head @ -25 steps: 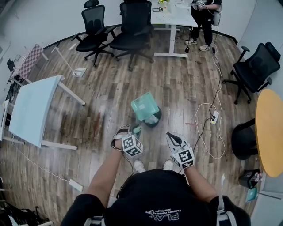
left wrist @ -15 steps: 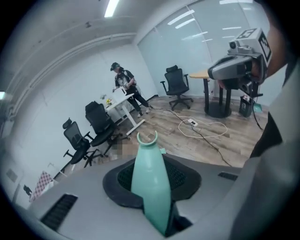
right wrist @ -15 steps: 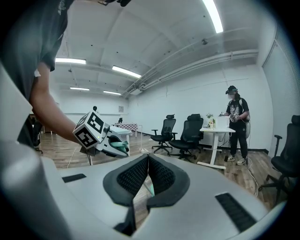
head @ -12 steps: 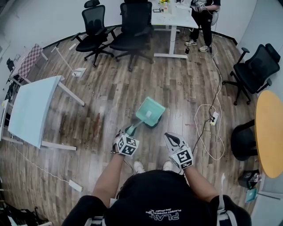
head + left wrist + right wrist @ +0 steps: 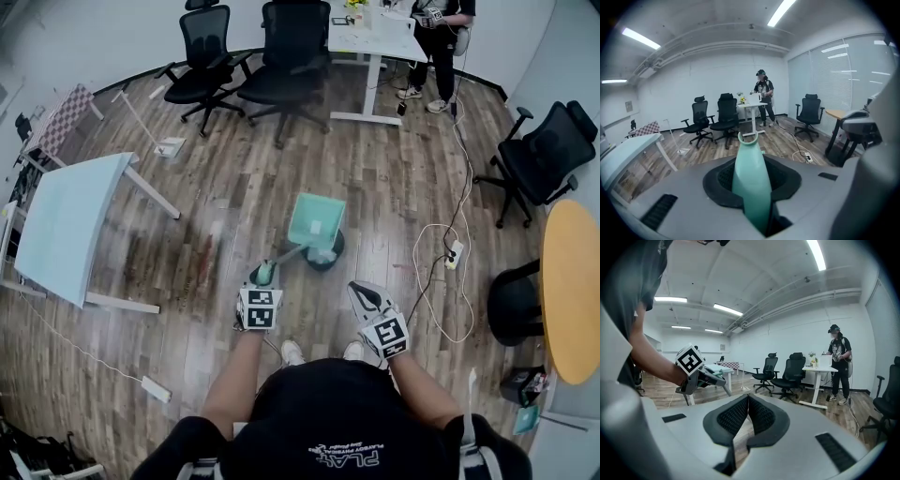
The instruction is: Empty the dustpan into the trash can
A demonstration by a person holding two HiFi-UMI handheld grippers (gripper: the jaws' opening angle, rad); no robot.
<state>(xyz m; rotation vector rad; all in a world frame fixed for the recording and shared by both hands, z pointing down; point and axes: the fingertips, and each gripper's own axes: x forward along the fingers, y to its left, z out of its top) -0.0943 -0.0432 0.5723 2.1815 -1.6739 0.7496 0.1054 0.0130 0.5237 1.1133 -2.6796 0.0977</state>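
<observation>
From above, the left gripper [image 5: 264,277] held the mint-green dustpan [image 5: 316,222] by the far end of its handle. The pan hung out over the dark round trash can [image 5: 328,255], which stood on the wooden floor [image 5: 234,197]. The right gripper [image 5: 364,294] waited close to the person's body, touching nothing.

In the left gripper view, the jaws stood partly apart, clamped on the smooth handle, and its looped tip poked out past the pads. The pan itself was out of view there.

In the right gripper view, the jaws were closed together with nothing between them.

The dustpan looked like light, stiff plastic. I'd guess the slick handle could twist in the pads, so a hold nearer the pan would steady it.
</observation>
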